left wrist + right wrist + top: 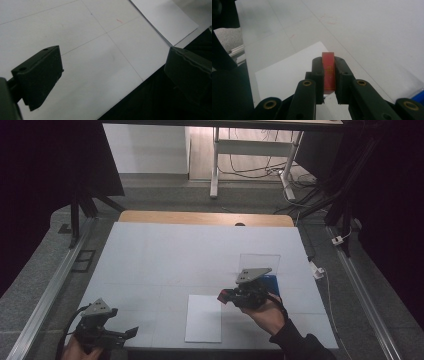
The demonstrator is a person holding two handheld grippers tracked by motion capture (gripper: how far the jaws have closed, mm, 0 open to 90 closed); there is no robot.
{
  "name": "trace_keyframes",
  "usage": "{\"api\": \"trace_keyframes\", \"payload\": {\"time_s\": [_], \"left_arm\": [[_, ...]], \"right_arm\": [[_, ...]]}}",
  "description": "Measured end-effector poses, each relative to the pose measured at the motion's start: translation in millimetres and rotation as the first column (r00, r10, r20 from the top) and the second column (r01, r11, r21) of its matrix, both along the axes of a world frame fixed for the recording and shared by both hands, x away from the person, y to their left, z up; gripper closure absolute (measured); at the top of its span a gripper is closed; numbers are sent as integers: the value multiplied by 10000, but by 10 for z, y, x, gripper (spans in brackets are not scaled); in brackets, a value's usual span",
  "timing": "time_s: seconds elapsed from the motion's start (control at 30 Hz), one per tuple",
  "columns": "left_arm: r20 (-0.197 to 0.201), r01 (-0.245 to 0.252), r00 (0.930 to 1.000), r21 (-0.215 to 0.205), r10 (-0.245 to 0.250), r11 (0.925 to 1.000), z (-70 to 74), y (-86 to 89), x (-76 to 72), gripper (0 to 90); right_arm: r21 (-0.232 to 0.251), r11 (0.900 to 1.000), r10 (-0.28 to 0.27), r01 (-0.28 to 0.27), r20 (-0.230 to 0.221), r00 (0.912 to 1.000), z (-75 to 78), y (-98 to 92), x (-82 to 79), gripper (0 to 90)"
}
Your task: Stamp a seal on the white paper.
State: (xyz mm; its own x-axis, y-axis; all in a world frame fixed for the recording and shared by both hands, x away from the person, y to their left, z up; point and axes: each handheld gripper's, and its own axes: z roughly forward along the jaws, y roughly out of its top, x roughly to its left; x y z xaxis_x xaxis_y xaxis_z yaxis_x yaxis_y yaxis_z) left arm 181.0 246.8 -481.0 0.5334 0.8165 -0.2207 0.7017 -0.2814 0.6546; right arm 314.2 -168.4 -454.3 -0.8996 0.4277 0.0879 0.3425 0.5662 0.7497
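Two grippers are in play here, along with one white sheet of paper at lower centre of the high view, one clear plastic box and one blue item right of centre. The right gripper has its jaws clamped on a single small red block, a flat, glossy red-orange slab standing on edge between the pads at the middle of the right gripper view, just above the sheet's corner. At lower left of the high view, the left gripper hangs over the table edge, jaws spread wide with nothing between them.
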Motion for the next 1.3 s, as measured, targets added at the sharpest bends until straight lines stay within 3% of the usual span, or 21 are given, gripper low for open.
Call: {"api": "trace_keyframes", "payload": {"time_s": [0.83,1.3], "left_arm": [[-31,-15,10000,-27,15,10000,-2,4,4,22],[-12,-1,10000,-29,1,10000,-1,4,2,21]], "right_arm": [[-440,9934,1054,-1057,-90,9944,-156,390,-141,792],[-1061,9830,1491,-1496,-123,9887,-300,545,-194,792]]}}
